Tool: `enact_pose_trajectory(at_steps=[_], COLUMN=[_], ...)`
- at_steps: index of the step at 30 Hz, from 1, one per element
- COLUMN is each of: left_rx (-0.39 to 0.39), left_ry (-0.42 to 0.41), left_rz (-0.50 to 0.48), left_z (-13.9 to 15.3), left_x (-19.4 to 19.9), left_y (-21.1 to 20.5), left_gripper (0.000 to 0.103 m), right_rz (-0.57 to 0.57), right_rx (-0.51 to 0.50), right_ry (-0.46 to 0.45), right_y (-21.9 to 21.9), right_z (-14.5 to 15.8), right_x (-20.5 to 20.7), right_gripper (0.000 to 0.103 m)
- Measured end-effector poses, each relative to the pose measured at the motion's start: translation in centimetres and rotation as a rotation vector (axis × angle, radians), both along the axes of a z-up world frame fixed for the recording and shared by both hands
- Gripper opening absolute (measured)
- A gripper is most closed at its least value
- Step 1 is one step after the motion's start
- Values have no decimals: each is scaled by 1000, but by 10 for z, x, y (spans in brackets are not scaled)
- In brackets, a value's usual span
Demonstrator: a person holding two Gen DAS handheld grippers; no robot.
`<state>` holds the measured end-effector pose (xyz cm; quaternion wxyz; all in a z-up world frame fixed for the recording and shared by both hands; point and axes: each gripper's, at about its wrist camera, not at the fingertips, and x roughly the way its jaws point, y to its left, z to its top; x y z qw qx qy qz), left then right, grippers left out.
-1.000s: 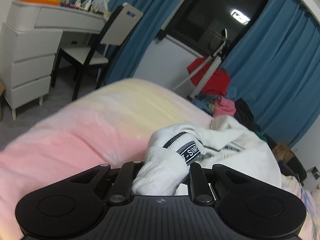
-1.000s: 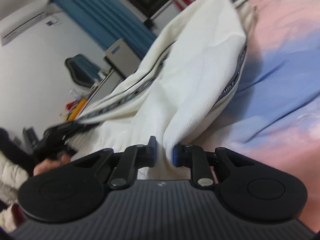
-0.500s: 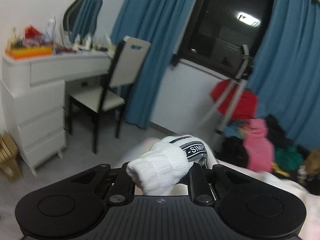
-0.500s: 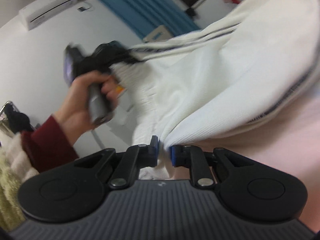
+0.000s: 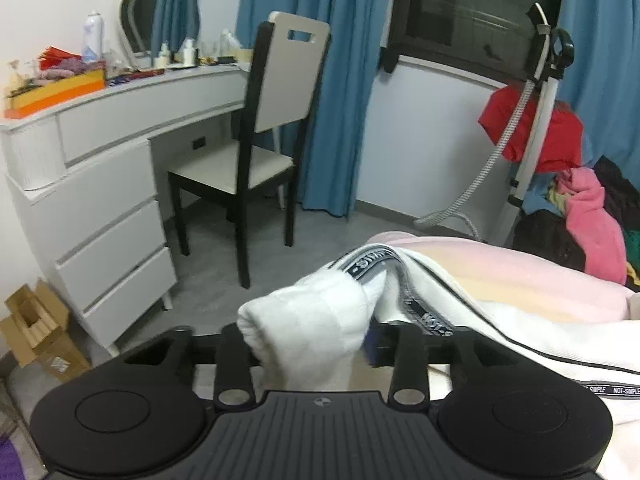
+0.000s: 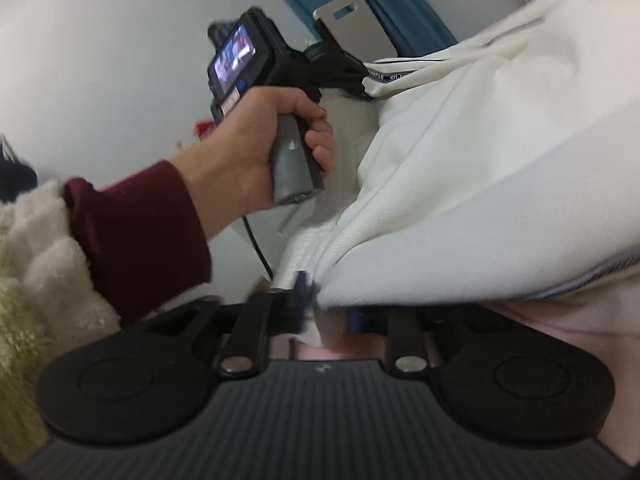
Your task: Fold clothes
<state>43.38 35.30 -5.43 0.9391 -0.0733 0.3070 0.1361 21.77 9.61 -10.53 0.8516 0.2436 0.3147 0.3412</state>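
A: Status? Where's the garment?

B: We have the white garment [image 5: 472, 320] off the bed [image 5: 520, 268], strung between both tongs. Left tongs [image 5: 316, 344] are clenched on a ribbed cuff [image 5: 304, 332]; the printed stripe runs off to the right from there.

A: Right side?

B: Right tongs [image 6: 324, 312] are clamped on another ribbed edge [image 6: 308, 256] of the same garment [image 6: 480, 160]. That part of the frame is blurred, but cloth sits between the jaws and hangs from them. The right view also shows the left hand [image 6: 256, 148] on its handle, well apart, cloth sagging between us.

A: So which step?

B: We judge it as the spread-out step: garment lifted by two edges, not yet laid flat, no fold made. Part of it trails on the bed in the left view.

A: Next move?

B: Pull the two grips apart to take out the sag, then lower the garment flat onto the bed. Both grips need to stay tight until the cloth rests on it. Bunched cuff in the left tongs may twist the sleeve, so we'd watch the stripe for straightness.
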Motion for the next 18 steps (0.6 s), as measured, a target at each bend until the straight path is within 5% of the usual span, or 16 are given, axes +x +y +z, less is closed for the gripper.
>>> enact_pose_trajectory(at_steps=[2,6,14,18], left_rx=[29,60,21,-31], left_ry=[-23,-107,-213,-269], left_rz=[19,-21,-195,-305], left_z=[12,44,85,79], left_x=[-21,-76,-221,-302], left_y=[-4,-32,-157,-219], left_gripper=[87,102,102,103], right_rz=[4,-60,-201,-288], right_rx=[-23,-57,-186,-285], right_ry=[-6,-59,-232,-296], right_y=[-8,-27,-109,-163], right_z=[7,33,98,108], right_x=[-7,-44,-136,-176], right_gripper=[86,85,85,85])
